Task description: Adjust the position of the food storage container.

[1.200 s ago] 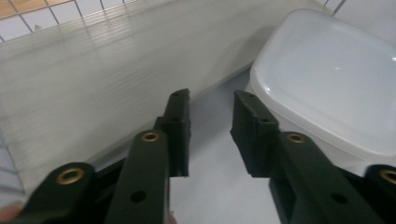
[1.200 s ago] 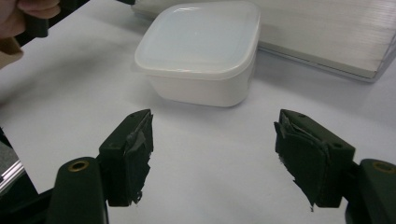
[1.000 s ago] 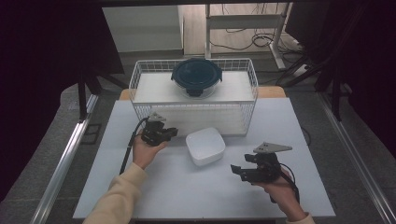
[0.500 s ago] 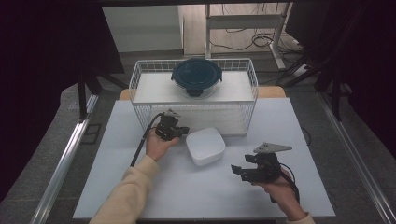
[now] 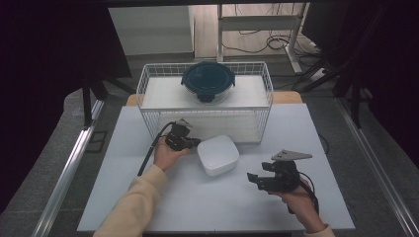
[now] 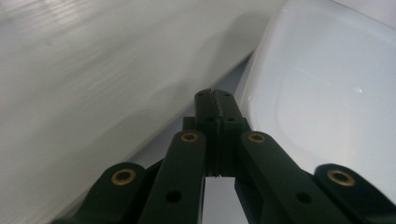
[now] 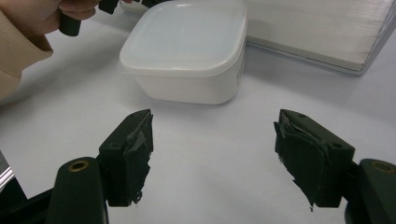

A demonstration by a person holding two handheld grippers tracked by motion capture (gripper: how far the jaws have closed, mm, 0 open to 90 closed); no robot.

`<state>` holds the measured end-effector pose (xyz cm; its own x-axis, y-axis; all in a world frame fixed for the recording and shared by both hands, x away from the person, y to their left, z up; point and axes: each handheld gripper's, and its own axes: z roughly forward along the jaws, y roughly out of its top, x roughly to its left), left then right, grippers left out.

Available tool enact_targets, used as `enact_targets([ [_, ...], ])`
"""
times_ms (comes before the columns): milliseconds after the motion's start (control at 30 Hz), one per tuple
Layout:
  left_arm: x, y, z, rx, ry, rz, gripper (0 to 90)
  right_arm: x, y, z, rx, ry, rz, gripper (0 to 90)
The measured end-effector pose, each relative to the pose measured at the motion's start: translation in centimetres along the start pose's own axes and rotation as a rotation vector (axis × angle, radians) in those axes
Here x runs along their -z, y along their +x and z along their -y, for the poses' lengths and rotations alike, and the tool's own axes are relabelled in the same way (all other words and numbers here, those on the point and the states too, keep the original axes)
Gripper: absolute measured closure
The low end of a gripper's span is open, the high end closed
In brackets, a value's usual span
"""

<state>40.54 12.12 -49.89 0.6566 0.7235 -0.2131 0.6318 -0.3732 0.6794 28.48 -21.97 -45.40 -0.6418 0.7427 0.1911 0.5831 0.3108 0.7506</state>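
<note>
- We see the white table (image 5: 148, 197) carrying a wire basket (image 5: 153, 91) at its far edge, with a dark round lidded bowl (image 5: 208, 81) on top of it.
- The white lidded container (image 5: 218, 154) sits on the table just in front of the basket, between our two hands; it is squarish, with no clear long axis.
- Our left gripper (image 5: 190, 143) is the nearer one: its jaws are pressed together, empty, with the tip at the container's left edge, container to its right.
- Our right gripper (image 7: 212, 140) rests well apart, jaws spread wide and empty, facing the container straight ahead.
</note>
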Motion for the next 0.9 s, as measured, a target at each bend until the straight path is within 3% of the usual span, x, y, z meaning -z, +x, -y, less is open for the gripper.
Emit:
enact_targets([
  [333,0.3,-2.1,1.0,-0.084,0.051,0.067,90.0,0.5,-0.6,-0.1,-0.016,-0.014,0.014,27.4],
  [800,0.2,-5.6,2.5,-0.103,0.086,0.129,90.0,1.1,-1.3,-0.2,-0.041,-0.035,0.024,27.4],
  [900,0.5,-6.2,2.5,-0.141,0.108,0.131,90.0,1.2,-1.4,-0.2,-0.045,-0.038,0.024,27.4],
])
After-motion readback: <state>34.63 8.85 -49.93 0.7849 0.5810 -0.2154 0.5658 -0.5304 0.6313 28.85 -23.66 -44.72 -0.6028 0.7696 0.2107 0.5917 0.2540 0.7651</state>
